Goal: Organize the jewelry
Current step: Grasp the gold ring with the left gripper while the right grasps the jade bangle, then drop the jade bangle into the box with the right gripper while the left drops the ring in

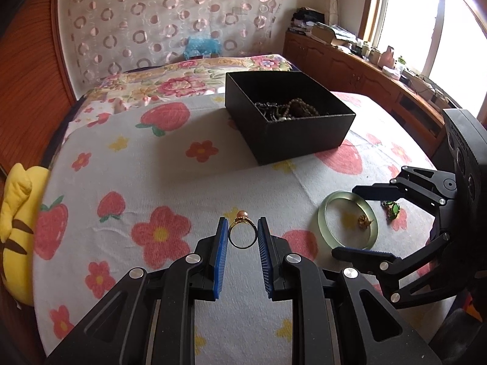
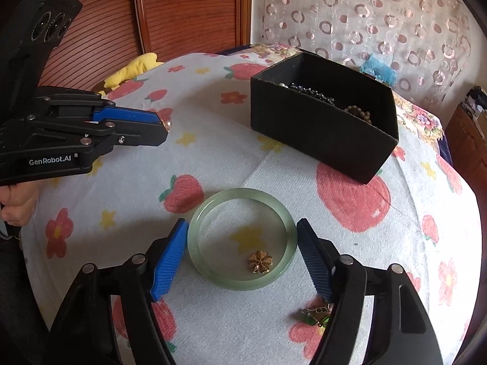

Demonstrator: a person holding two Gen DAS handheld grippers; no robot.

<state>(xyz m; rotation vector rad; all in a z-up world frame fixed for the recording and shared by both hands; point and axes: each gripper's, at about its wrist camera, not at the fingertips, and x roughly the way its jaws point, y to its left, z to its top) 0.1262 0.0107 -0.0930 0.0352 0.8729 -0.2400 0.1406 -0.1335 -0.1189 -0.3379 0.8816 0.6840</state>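
Observation:
My left gripper [image 1: 242,228] is shut on a gold ring [image 1: 242,233] with a pinkish pearl and holds it upright above the bedspread; in the right wrist view this gripper [image 2: 166,126] comes in from the left. My right gripper [image 2: 240,228] straddles a pale green jade bangle [image 2: 213,276] that lies flat on the bed. Its pads touch the bangle's rim on both sides. A gold flower earring [image 2: 259,262] lies inside the bangle. Partly under the right finger lies a green earring [image 2: 316,314]. The black box [image 1: 304,133] holds bead necklaces.
The bed has a strawberry-and-flower cover [image 1: 170,164]. A yellow plush [image 1: 15,228] lies at its left edge by the wooden headboard. A wooden cabinet [image 1: 350,67] with clutter runs under the window. A person's hand [image 2: 18,210] grips the left tool.

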